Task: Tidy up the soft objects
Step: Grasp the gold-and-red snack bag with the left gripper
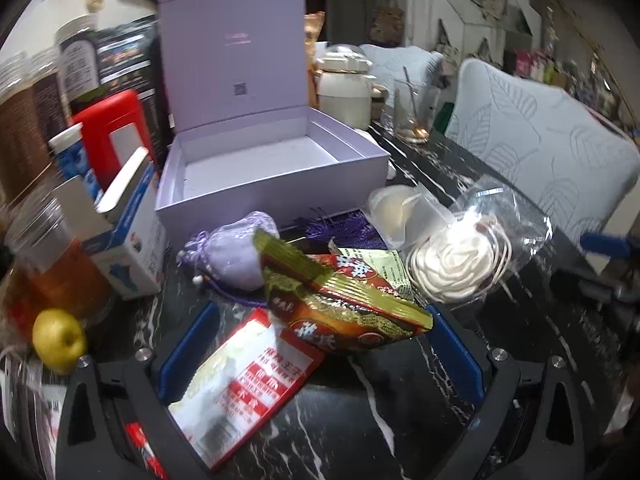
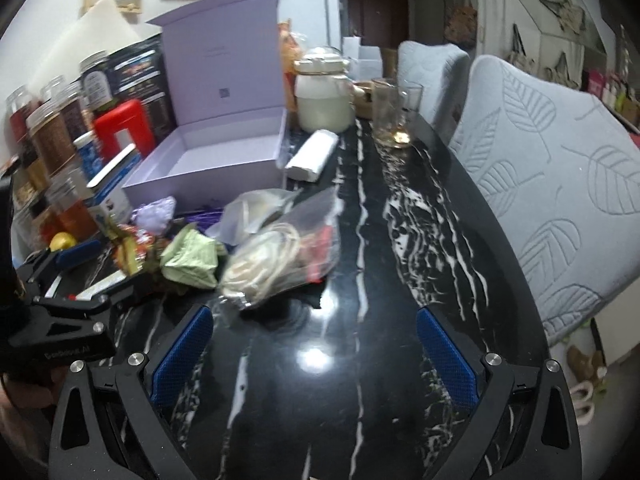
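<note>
An open lilac box [image 1: 256, 184] with its lid up stands on the black marble table; it also shows in the right wrist view [image 2: 208, 160]. In front of it lie a lilac drawstring pouch [image 1: 236, 256], a gold and red snack packet [image 1: 344, 304], a red and white packet [image 1: 248, 396], a green sachet [image 2: 192, 260], and a clear bag with a white coiled item [image 1: 452, 264], also in the right wrist view [image 2: 272, 260]. My left gripper [image 1: 320, 344] is open, its fingers on either side of the red and gold packets. My right gripper [image 2: 316, 352] is open and empty over bare table.
Jars [image 1: 24, 120], a red canister [image 1: 116, 136], a blue and white carton [image 1: 128, 240] and a yellow apple [image 1: 60, 340] crowd the left. A white ceramic pot [image 2: 324, 96], glasses [image 2: 392, 116] and a white roll [image 2: 316, 156] stand behind. Padded chairs [image 2: 560, 184] line the right edge.
</note>
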Motion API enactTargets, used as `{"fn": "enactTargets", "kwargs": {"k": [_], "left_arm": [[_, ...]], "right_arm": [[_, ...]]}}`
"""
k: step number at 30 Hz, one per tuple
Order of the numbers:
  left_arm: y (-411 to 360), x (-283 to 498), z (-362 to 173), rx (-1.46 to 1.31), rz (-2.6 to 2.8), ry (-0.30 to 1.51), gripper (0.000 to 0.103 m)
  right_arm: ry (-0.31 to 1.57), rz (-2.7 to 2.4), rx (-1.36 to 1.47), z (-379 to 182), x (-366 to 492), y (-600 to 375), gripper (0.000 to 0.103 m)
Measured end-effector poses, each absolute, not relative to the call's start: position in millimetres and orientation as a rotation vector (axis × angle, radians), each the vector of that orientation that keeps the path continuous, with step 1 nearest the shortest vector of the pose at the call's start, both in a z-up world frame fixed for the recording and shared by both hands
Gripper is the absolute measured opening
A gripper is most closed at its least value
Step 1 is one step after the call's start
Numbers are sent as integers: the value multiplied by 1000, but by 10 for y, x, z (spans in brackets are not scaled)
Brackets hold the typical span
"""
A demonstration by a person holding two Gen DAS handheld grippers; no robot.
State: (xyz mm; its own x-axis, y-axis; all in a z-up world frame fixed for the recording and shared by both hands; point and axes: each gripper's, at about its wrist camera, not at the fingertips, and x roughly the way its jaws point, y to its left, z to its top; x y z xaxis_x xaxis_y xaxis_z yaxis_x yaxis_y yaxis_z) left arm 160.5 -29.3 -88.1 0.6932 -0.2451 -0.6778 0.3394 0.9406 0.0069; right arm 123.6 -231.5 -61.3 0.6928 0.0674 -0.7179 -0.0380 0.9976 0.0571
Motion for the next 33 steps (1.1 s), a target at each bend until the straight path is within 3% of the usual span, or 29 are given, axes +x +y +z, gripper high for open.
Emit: {"fn": "enactTargets", "kwargs": {"k": [10,12,18,33], "left_arm": [[-392,1751,-897,172,-337,689,101],[-388,1772,-896,156,-352,695,80],[-314,1759,-877,100,-366,683,63],[92,1450,-511,5,-348,627,60]], "right_arm": [[817,37,83,-636,1407,-2432,103],[815,32,83,-631,1408,-2445,103],[822,32,112,-653,1458,-2490,103],[796,122,89,-552,1393,-2200,103]]}}
